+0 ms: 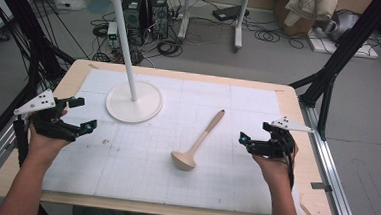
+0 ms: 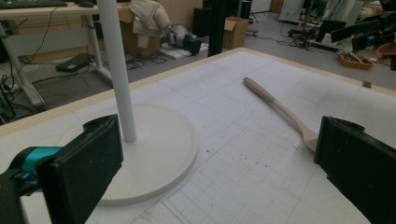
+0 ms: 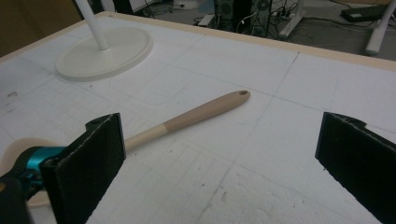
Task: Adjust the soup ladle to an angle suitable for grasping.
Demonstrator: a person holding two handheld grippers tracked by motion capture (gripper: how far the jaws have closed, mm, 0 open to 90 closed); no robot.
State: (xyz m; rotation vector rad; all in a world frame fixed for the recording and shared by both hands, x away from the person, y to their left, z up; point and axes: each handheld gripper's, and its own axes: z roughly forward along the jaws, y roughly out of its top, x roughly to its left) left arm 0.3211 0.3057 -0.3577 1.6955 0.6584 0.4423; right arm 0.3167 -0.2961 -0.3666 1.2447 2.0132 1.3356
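A beige ladle with a wooden handle lies on the white gridded mat, bowl toward me and handle pointing away to the right. A white stand with a round base and a tall pole rises at the back left. My left gripper hovers at the left edge of the mat, open with nothing between its jaws; its own view has the stand close ahead and the ladle to the right. My right gripper is open and empty to the right of the ladle, whose handle lies just ahead of its jaws.
The mat covers a wooden table with bare edges. Black frame struts stand at the right rear and left. Cables, computer cases and boxes lie on the floor beyond the table. The other gripper appears far off in the left gripper view.
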